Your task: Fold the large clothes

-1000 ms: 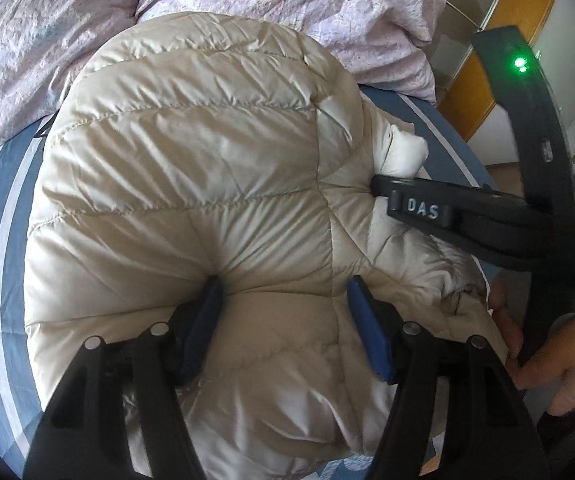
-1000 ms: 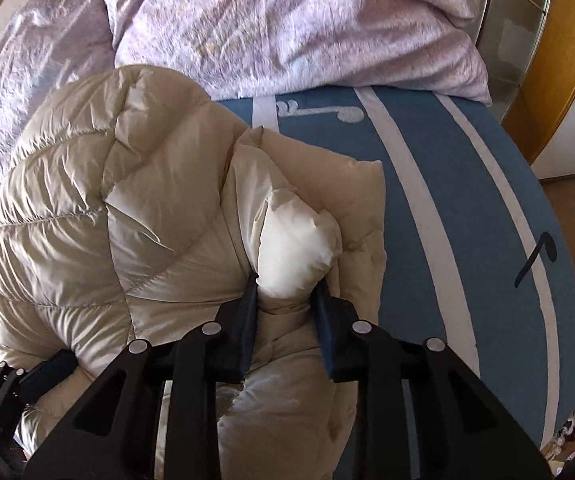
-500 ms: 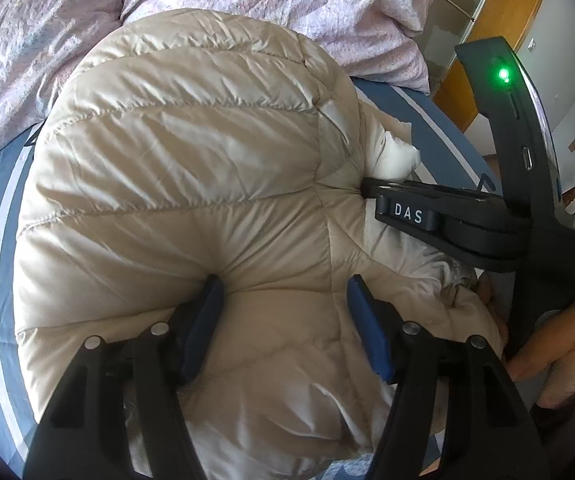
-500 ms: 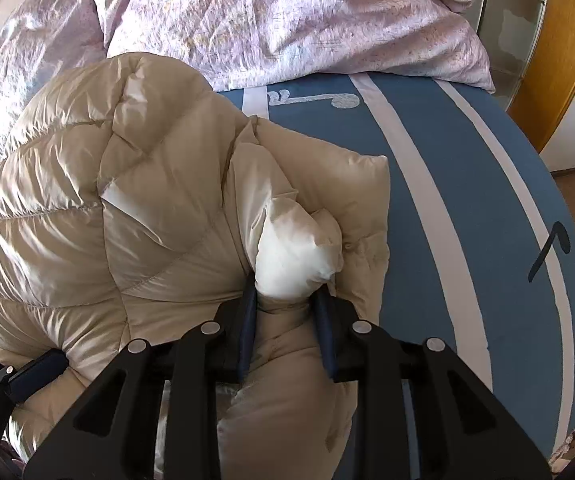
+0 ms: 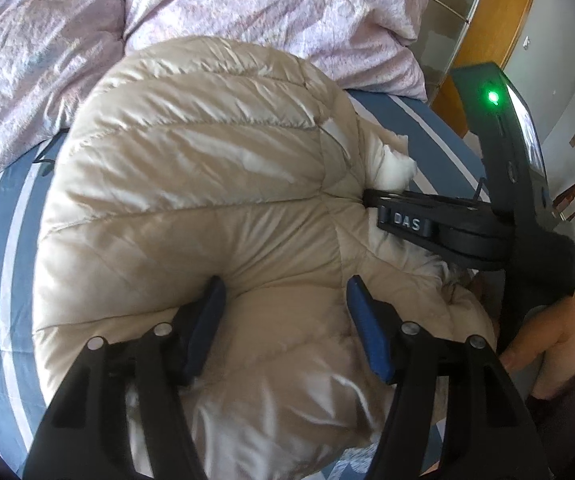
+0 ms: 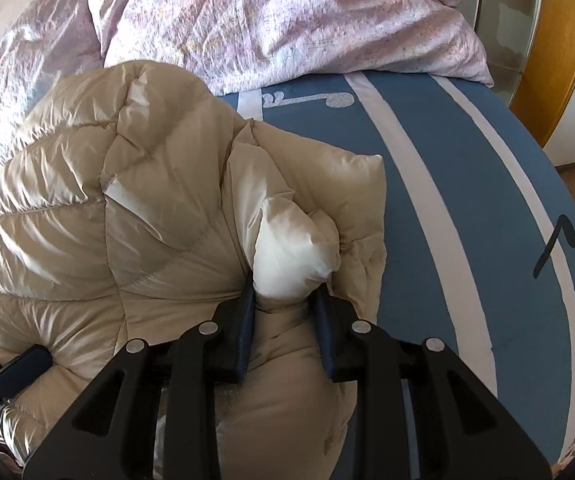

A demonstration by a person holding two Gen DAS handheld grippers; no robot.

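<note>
A puffy cream quilted down jacket (image 5: 207, 184) lies bunched on the blue striped bed. My left gripper (image 5: 285, 300) is shut on a thick fold at its near edge, the blue pads sunk into the padding on both sides. In the right wrist view the same jacket (image 6: 99, 240) fills the left half, and my right gripper (image 6: 287, 300) is shut on a narrower bunch of it, a pale bulge of fabric puffing out past the pads. The right gripper (image 5: 371, 198) also shows from the side in the left wrist view, its tip buried in the jacket.
A crumpled pink patterned duvet (image 6: 287, 20) lies piled across the far side of the bed. The blue sheet (image 6: 467, 220) with white stripes and music notes stretches to the right of the jacket. A wooden door frame (image 5: 499, 12) stands beyond; a person's hand (image 5: 547, 344) holds the right gripper.
Both grips hold unchanged. The jacket bundle has shifted slightly toward the duvet, and the right gripper sits a little lower and nearer in the left wrist view.
</note>
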